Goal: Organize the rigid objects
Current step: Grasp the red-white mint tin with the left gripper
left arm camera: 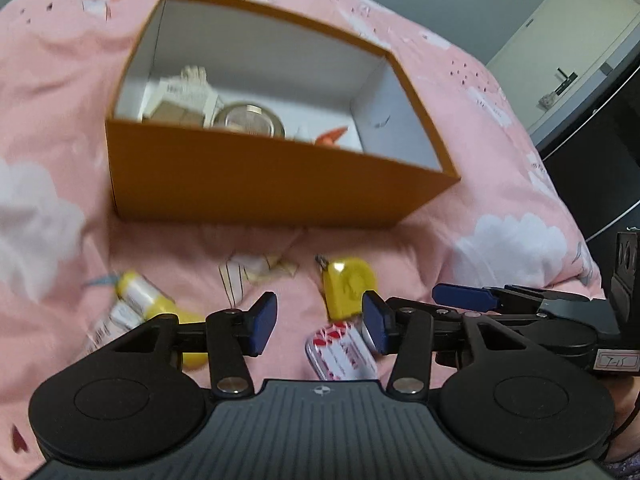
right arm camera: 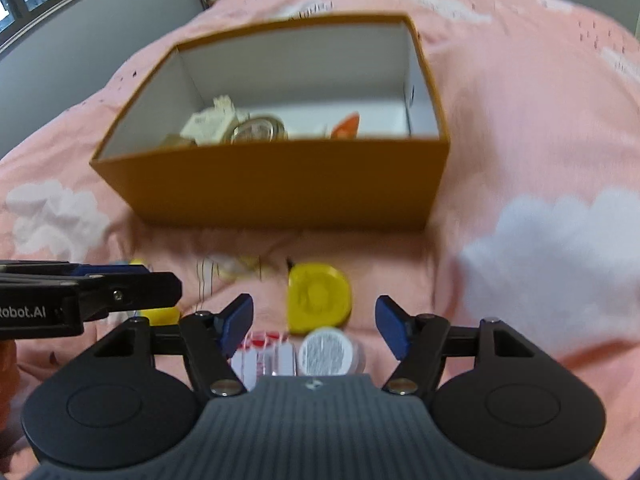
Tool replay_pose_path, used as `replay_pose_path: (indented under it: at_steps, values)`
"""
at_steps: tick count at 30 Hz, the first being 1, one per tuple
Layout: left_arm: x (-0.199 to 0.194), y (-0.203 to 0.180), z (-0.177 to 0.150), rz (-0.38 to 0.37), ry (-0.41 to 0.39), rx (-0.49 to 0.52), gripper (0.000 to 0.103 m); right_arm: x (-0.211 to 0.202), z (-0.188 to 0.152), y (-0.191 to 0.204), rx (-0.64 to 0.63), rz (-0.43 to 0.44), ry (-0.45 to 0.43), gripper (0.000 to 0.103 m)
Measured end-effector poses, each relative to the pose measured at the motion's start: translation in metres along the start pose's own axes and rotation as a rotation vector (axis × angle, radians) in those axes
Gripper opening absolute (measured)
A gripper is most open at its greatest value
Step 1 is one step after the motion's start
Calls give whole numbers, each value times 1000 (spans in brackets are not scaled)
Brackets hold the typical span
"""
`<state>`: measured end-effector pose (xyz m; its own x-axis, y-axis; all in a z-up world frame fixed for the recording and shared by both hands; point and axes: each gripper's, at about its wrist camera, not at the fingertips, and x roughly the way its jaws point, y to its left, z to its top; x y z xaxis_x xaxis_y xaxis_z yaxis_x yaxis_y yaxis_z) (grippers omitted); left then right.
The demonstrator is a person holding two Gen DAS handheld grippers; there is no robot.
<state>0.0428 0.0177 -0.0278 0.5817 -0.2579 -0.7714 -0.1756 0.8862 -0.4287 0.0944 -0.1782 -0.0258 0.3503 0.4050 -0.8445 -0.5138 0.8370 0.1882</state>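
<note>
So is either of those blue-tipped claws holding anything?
No. The left gripper and right gripper are both open, empty, above items on the pink bedsheet.

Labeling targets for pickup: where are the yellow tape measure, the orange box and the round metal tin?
yellow tape measure (right arm camera: 319,299), right wrist view, flat face.
orange box (right arm camera: 280,184), right wrist view, front wall.
round metal tin (left arm camera: 249,120), left wrist view, lid.

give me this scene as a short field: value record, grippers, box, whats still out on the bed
surface: pink bedspread with white cloud print
box: orange box, open top, white inside
in box: round metal tin, white carton, orange item
still out: yellow tape measure, red-and-white pack, round labelled tub, yellow-capped bottles
left gripper: open, empty, above the pack
right gripper: open, empty, above the tub and tape measure
image quality: motion blur, labels unreadable
</note>
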Motion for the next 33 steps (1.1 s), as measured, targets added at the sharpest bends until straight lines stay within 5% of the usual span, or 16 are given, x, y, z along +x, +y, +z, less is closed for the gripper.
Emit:
replay_pose_path:
  at_steps: [3,7,12,33]
  values:
    - [7,3,-7,-33,39,-23,55,2,-9,-5,22,1,27,66]
    - [19,-4,-12,-90,88,-13,55,-2,-13,-23,106,-10,15,52]
    - [39,-6,-17,-42,154,-19,56,4,-14,-34,149,-5,36,49]
    - [96,9,-26,-85,308,-108,48,50,-16,-40,203,96,167,48]
